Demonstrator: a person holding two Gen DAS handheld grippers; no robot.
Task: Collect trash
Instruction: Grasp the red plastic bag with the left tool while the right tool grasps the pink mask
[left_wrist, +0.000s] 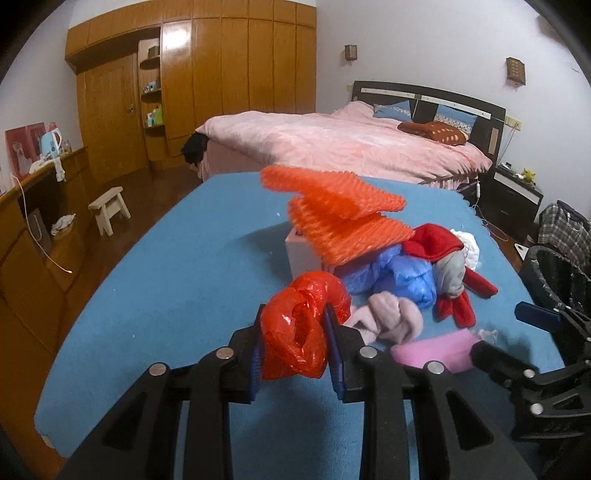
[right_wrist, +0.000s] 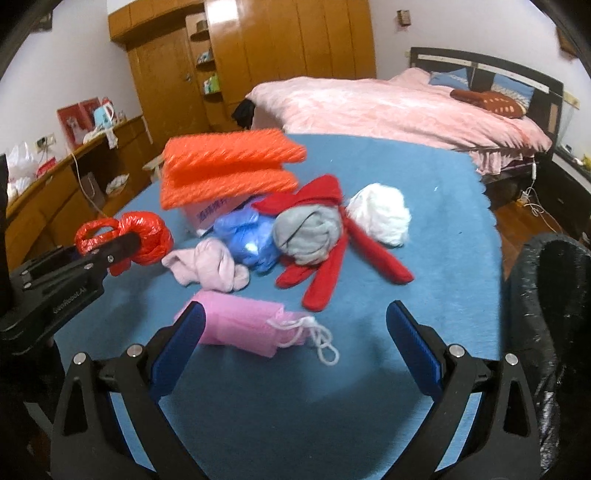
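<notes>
Keep left gripper (left_wrist: 295, 343) fingers clamped on red plastic bag (left_wrist: 299, 332), carry to black-lined bin (right_wrist: 550, 295); right gripper (right_wrist: 295, 339) fingers wide over pink mask (right_wrist: 240, 325)

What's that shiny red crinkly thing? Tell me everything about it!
It is a red plastic bag, thin, glossy and full of creases, twisted into a knotted bundle with a loop at one end. The left gripper has its jaws squeezed on both sides of it, holding it above the blue table cover. It sits at the near left of the pile and seems to touch nothing but the blue pads.
</notes>
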